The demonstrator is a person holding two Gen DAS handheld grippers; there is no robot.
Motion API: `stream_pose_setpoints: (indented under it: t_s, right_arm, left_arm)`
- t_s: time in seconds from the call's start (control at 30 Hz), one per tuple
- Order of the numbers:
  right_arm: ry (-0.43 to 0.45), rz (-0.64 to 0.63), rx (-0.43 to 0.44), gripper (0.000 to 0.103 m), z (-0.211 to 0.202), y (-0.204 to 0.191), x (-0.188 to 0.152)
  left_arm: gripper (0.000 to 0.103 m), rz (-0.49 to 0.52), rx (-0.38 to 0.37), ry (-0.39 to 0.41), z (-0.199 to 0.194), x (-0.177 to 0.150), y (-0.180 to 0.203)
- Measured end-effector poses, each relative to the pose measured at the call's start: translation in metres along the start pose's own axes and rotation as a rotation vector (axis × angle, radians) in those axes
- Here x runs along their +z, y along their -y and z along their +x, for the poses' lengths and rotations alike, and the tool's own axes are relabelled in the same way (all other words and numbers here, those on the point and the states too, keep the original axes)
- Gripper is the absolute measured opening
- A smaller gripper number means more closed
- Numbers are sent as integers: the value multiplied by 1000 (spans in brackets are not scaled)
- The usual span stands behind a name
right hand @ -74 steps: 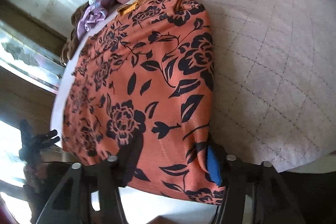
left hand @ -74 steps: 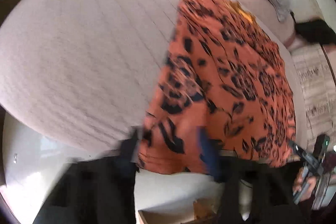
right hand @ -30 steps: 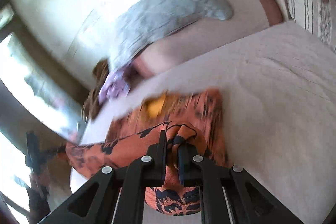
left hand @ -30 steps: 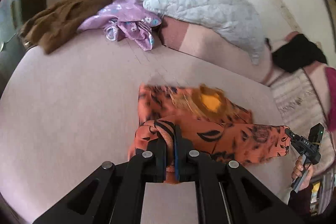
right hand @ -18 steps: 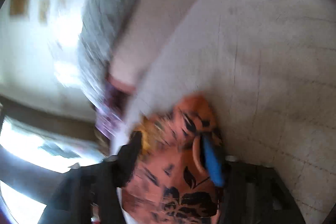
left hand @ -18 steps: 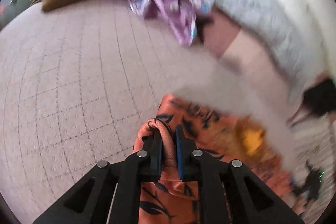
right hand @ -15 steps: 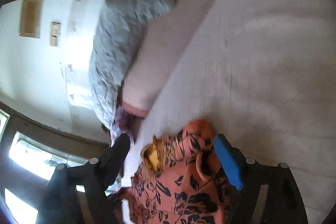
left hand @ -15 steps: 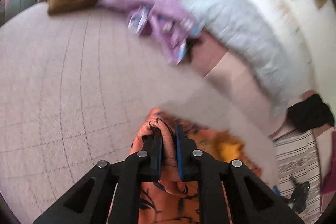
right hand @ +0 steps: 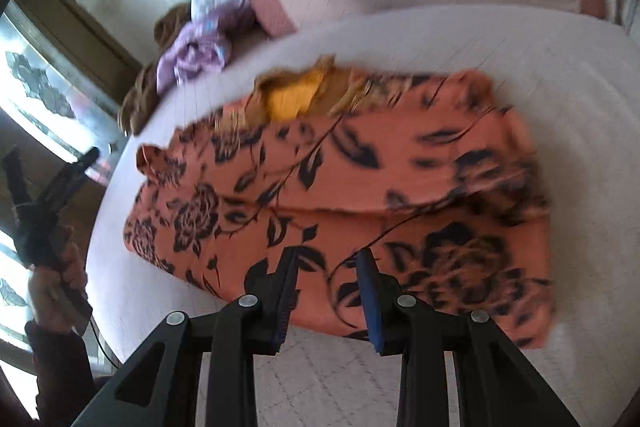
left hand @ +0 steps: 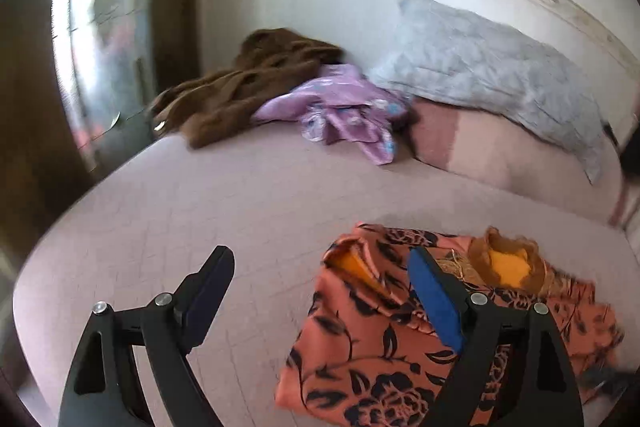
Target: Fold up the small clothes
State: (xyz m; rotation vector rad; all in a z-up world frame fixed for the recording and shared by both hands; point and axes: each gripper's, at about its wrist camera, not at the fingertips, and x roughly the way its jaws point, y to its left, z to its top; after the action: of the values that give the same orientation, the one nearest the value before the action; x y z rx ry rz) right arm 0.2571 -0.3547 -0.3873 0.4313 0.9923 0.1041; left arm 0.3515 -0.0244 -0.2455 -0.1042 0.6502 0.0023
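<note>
An orange garment with black flowers (left hand: 360,347) lies folded on the pink quilted bed (left hand: 200,207), a yellow lining showing at its far edge (right hand: 292,99). My left gripper (left hand: 320,253) hovers over the garment's left edge, its jaws opening wide and holding nothing; its blue right pad (left hand: 434,301) is above the cloth. My right gripper (right hand: 326,257) hangs over the garment's near edge, jaws closing, still apart, not pressing the cloth. In the right wrist view a hand (right hand: 60,275) holds the left gripper (right hand: 50,167) off the bed's left side.
At the head of the bed lie a brown garment (left hand: 248,83), a purple flowered garment (left hand: 344,111), a grey quilted pillow (left hand: 500,67) and a pink bolster (left hand: 500,155). A window (left hand: 100,27) stands to the left, and bare quilt spreads left of the orange garment.
Both grippers were shut on corners of the orange garment, carried them toward the pillows and let go. The left jaws now stand wide; the right opened and narrowed while drawing back.
</note>
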Motion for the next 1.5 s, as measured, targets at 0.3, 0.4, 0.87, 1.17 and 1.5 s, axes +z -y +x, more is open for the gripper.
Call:
stream_pose_setpoints:
  t_s: [0.3, 0.4, 0.87, 1.17, 1.5]
  right_arm:
    - [2, -37, -82, 32, 63, -8, 63]
    - [145, 85, -71, 32, 65, 6, 123]
    - [-43, -136, 93, 35, 123, -130, 104]
    - [44, 38, 35, 32, 161, -133, 163]
    - [187, 204, -180, 35, 21, 44, 140]
  left_arm:
    - [89, 58, -19, -223, 50, -42, 22]
    - [89, 2, -7, -247, 59, -37, 12]
    - [89, -56, 127, -294, 67, -28, -36]
    - [89, -13, 137, -220, 55, -19, -28]
    - [89, 103, -69, -329, 58, -37, 28]
